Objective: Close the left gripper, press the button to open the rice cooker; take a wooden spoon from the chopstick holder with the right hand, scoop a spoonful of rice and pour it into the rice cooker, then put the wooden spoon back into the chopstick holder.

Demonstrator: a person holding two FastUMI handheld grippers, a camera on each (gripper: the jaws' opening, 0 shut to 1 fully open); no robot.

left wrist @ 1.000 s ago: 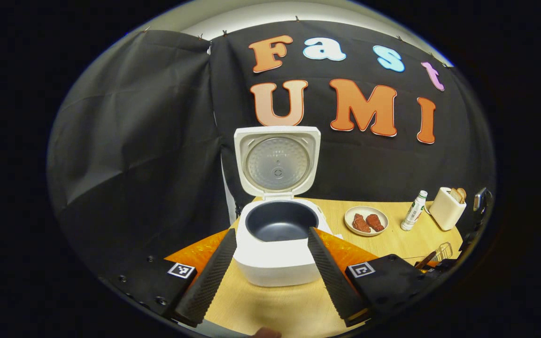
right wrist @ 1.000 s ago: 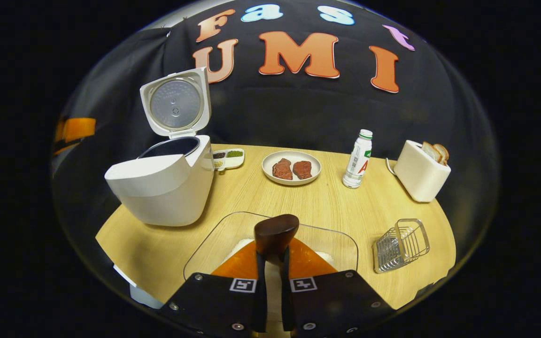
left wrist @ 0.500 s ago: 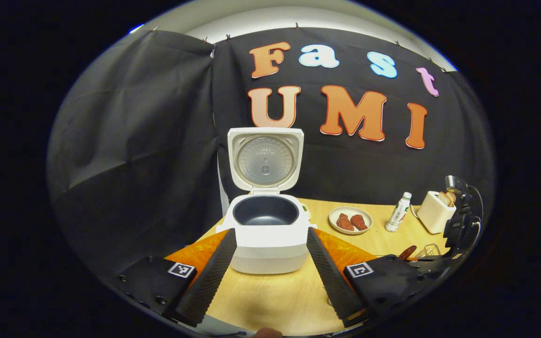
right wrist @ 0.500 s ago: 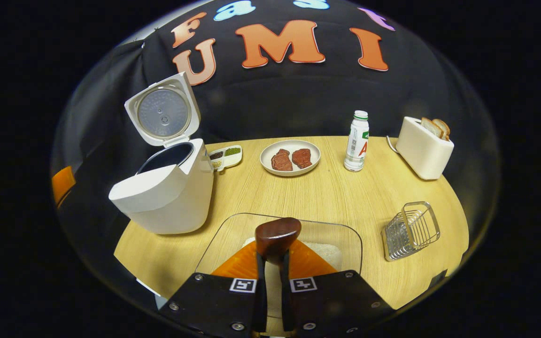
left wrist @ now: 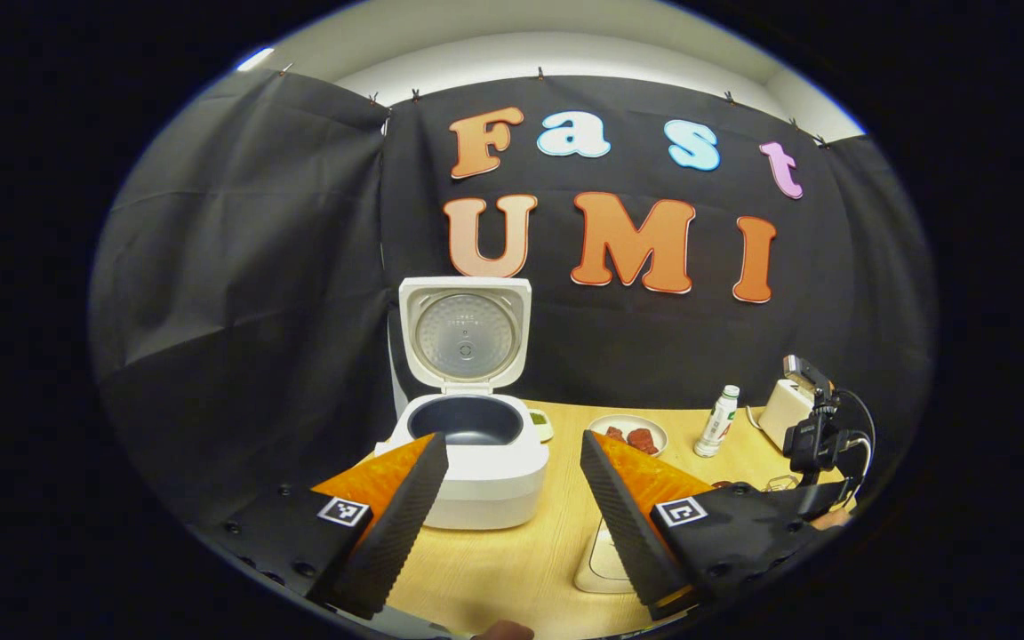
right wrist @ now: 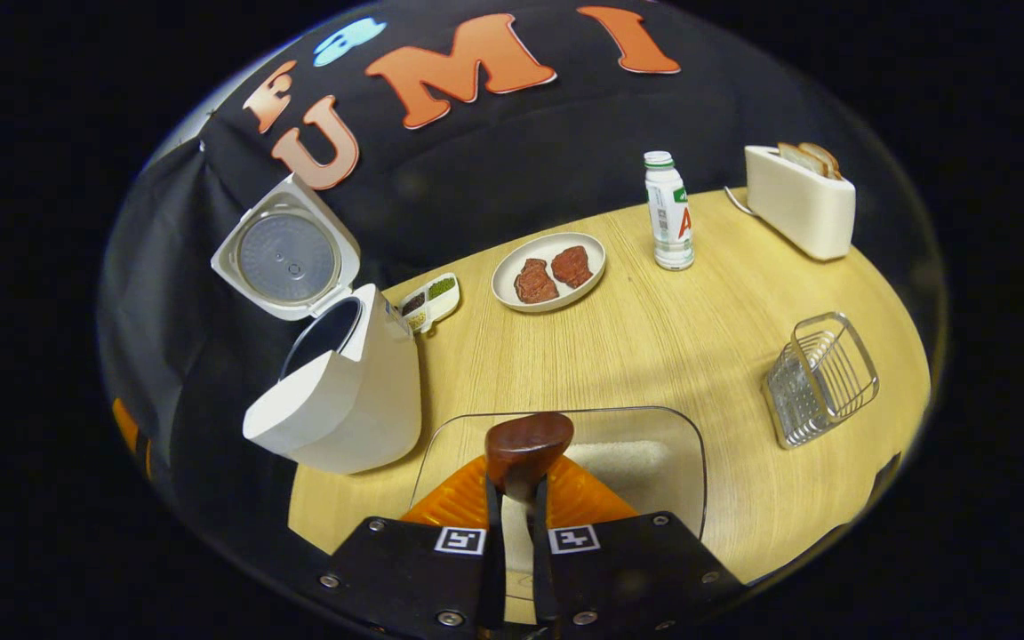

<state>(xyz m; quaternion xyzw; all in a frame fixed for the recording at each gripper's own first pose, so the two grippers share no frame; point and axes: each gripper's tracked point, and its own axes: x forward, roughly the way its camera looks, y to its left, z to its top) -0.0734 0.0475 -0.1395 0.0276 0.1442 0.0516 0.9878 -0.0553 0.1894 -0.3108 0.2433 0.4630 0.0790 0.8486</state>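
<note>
The white rice cooker (left wrist: pixel 476 453) stands with its lid (left wrist: pixel 465 333) up and its dark inner pot bare. My left gripper (left wrist: pixel 512 440) hangs open in front of it, well back, holding nothing. In the right gripper view the rice cooker (right wrist: pixel 343 400) is at the left. My right gripper (right wrist: pixel 516 484) is shut on the dark wooden spoon (right wrist: pixel 528 442), whose bowl sits above the near edge of the clear rice container (right wrist: pixel 654 444). White rice (right wrist: pixel 632 462) lies in that container. The wire chopstick holder (right wrist: pixel 819 378) stands at the right, with nothing seen in it.
On the wooden table (right wrist: pixel 654 338) are a plate of meat (right wrist: pixel 549 271), a white bottle (right wrist: pixel 669 212), a toaster with bread (right wrist: pixel 798 200) and a small condiment dish (right wrist: pixel 430 300) behind the cooker. The other gripper's camera rig (left wrist: pixel 819 440) shows at the right of the left gripper view.
My left gripper has drawn back from the cooker, which looks smaller now. My right gripper has tilted and shifted over the rice container, still holding the spoon.
</note>
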